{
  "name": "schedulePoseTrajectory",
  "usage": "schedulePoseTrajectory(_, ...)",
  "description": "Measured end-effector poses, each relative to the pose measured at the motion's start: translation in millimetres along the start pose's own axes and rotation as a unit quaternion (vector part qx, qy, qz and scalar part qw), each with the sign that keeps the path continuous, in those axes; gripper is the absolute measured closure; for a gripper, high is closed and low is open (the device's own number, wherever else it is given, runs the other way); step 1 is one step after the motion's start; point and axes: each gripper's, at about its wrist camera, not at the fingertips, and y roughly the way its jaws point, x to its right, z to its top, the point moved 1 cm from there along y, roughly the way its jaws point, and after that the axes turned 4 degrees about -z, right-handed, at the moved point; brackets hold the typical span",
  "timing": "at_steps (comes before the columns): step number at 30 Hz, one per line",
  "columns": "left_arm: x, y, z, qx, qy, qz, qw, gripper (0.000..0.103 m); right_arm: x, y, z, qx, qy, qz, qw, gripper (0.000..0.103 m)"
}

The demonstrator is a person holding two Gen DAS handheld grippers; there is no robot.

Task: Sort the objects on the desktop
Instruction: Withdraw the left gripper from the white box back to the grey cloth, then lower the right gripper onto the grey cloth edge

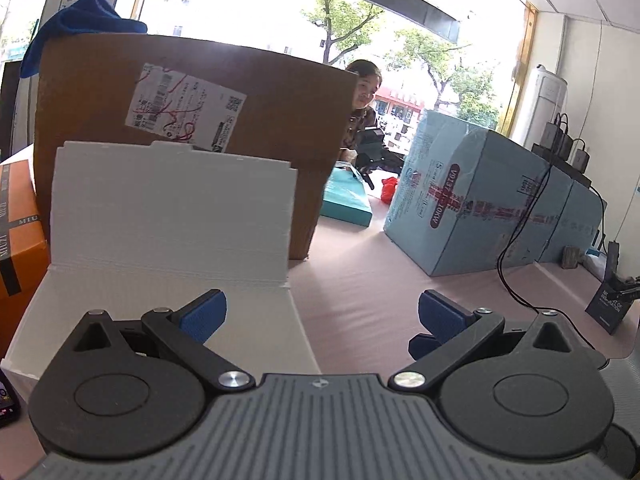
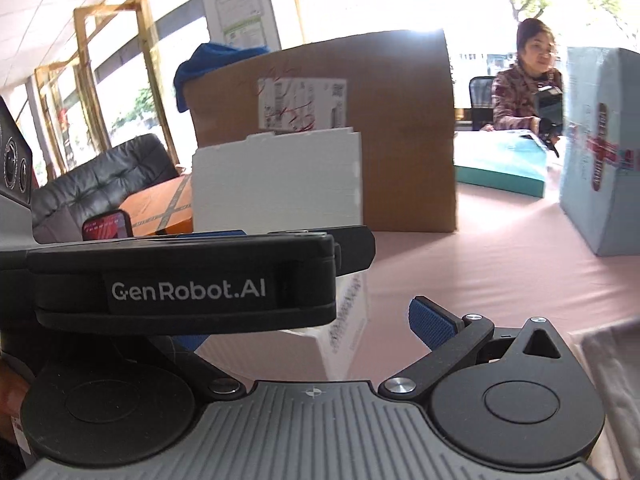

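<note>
Your left gripper is hovering wide open and empty over the white corrugated plastic box, whose raised lid is leaning toward the brown cardboard carton on the pink tablecloth, while your right gripper, partly blocked by the left gripper, is also spreading wide, holding nothing.
</note>
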Motion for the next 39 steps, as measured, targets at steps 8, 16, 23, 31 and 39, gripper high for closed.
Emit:
schedulePoseTrajectory(8, 84.0, 28.8, -11.5, -0.027, 0.061, -0.053, 0.9964, 0.000, 63.2, -57.2, -26.4, 0.037, 0.035, -0.059, 0.997, 0.000)
schedulePoseTrajectory(16, 152.1, 65.7, -27.0, -0.057, 0.093, -0.105, 0.9884, 0.000, 118.1, -95.3, -49.4, 0.061, 0.063, -0.126, 0.988, 0.000)
schedulePoseTrajectory(23, 189.2, 101.2, -36.6, -0.076, 0.107, -0.134, 0.9822, 0.000, 160.9, -105.5, -65.5, 0.065, 0.114, -0.171, 0.976, 0.000)
schedulePoseTrajectory(31, 183.8, 156.6, -41.0, -0.118, 0.064, -0.143, 0.9806, 0.000, 192.6, -76.8, -71.9, 0.088, 0.120, -0.199, 0.969, 0.000)
schedulePoseTrajectory(39, 150.7, 189.3, -42.3, -0.114, 0.028, -0.108, 0.9873, 0.000, 220.5, -48.1, -81.6, 0.132, 0.168, -0.221, 0.951, 0.000)
